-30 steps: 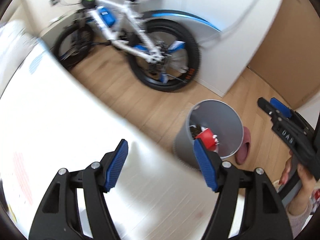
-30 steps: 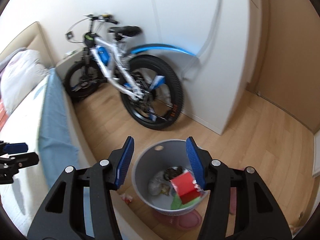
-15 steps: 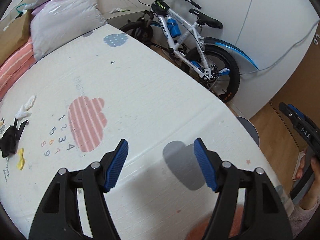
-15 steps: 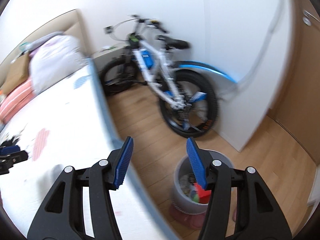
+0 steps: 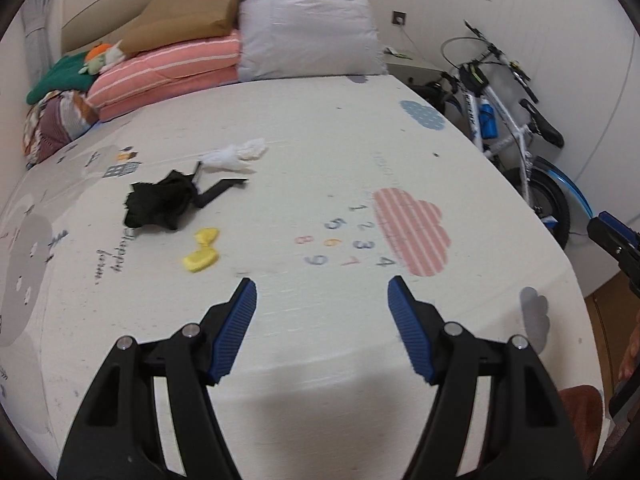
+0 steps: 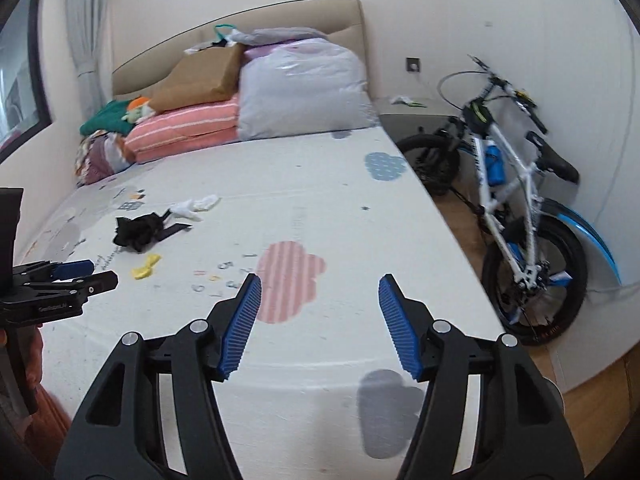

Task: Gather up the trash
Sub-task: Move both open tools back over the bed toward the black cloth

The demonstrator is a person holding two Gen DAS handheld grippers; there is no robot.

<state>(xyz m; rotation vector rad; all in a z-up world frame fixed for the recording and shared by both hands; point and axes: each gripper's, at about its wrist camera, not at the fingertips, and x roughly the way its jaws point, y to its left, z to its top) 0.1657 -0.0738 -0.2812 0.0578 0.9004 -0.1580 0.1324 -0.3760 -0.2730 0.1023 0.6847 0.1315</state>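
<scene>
Swinging away from the bin, which was in view a second ago, both cameras now face the bed [image 5: 344, 152]. The left gripper [image 5: 322, 330] stands spread and empty; the right gripper [image 6: 320, 326] has just been opening, nothing between its pads. Trash remains mid-mattress, well ahead: black scrap [image 5: 160, 200], white tissue [image 5: 236, 154], yellow wrapper [image 5: 202, 250]. Another pickup likely follows.
</scene>
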